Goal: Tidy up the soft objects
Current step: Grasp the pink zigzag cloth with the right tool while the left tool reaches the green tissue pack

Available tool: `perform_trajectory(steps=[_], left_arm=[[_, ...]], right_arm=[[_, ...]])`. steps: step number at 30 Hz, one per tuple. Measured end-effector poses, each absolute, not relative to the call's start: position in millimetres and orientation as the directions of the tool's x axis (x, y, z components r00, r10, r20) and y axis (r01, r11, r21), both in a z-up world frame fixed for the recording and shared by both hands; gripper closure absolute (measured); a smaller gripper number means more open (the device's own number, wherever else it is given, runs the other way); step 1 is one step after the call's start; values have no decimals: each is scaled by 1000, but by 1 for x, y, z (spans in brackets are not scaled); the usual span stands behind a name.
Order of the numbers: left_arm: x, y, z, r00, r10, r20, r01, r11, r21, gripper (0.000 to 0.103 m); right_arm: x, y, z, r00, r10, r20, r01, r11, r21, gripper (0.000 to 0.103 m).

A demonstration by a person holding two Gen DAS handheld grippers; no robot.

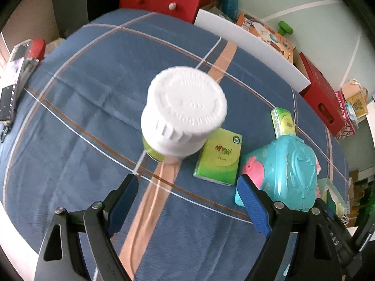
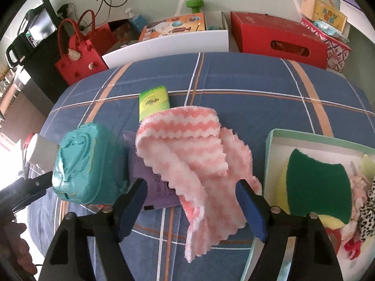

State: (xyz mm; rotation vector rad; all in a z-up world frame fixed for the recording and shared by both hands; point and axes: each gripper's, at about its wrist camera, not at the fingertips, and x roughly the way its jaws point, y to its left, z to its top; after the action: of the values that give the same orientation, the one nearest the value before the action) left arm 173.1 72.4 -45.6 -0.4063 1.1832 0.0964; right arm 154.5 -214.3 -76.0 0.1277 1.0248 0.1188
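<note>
Right wrist view: we centre the right hand-held gripper (image 2: 192,201) on the pink cloth (image 2: 187,149), which lies crumpled mid-frame over a purple pack (image 2: 154,182) on the bed (image 2: 246,89). Its jaws stand apart on either side of the cloth, not yet pressing it. We judge a good grasp needs the pads low on the thick fold before closing, then a lift toward the box (image 2: 271,154) at right, where a sponge (image 2: 316,185) already lies. Left wrist view: the left hand-held gripper (image 1: 187,201) hangs released below a white-capped bottle (image 1: 185,112).

pink-white cloth (image 2: 187,159) | crumpled | draped on purple pack (image 2: 154,187)
</note>
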Motion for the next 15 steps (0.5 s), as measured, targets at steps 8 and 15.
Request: perform_trajectory(steps=[8,15], left_arm=[[181,72,-55,383,-153,-911,-320,903,-286,17],[187,70,-64,375,-188,-908,-346,880,-325,18]], right_arm=[[157,-218,-86,500,189,-845,-26,979,203,63],[156,-218,-92,476,195,-857,-19,977,212,81]])
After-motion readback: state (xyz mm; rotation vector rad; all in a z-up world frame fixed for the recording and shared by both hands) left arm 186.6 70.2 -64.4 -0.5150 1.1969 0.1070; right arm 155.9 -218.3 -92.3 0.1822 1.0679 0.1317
